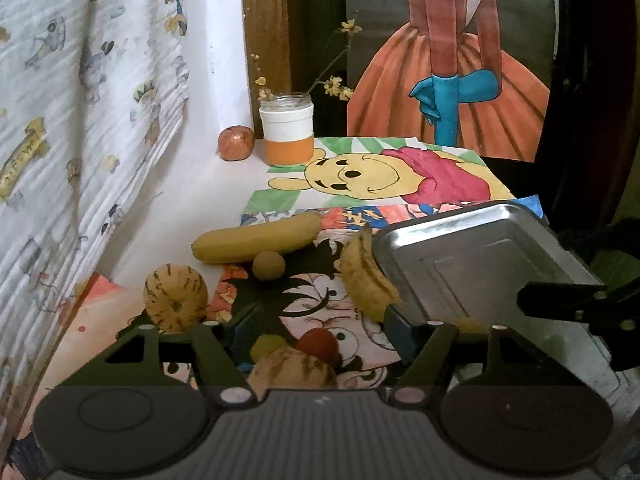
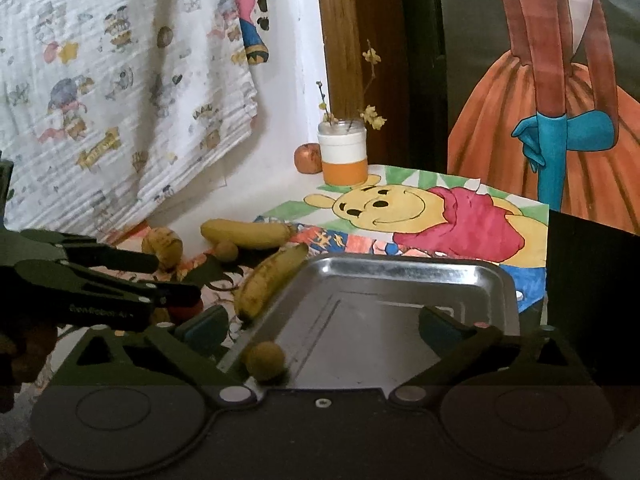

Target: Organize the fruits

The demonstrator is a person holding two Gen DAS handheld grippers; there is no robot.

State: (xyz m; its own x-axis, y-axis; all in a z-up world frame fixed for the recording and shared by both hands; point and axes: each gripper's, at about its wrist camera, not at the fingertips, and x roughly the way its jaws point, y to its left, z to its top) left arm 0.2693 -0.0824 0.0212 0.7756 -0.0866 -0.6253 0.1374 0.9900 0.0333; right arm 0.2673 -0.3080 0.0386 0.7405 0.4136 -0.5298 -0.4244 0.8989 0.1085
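Currently both grippers are spread wide, holding nothing. Left gripper (image 1: pixel 316 330) hangs over a striped melon (image 1: pixel 294 372) and a red fruit (image 1: pixel 319 345) near the table's front edge, probably lining up the next pick. Right gripper (image 2: pixel 320 326) sits over the metal tray (image 2: pixel 400 276) at the right edge; one small round fruit (image 2: pixel 265 361) lies in the tray's near-left corner. Spotted banana (image 2: pixel 269 285) touches the tray's left rim. Clean banana (image 1: pixel 256 238), second small round fruit (image 1: pixel 268 265) and second melon (image 1: pixel 175 297) lie further left, apple (image 1: pixel 236 143) beside the jar (image 1: pixel 286 130) at the back.
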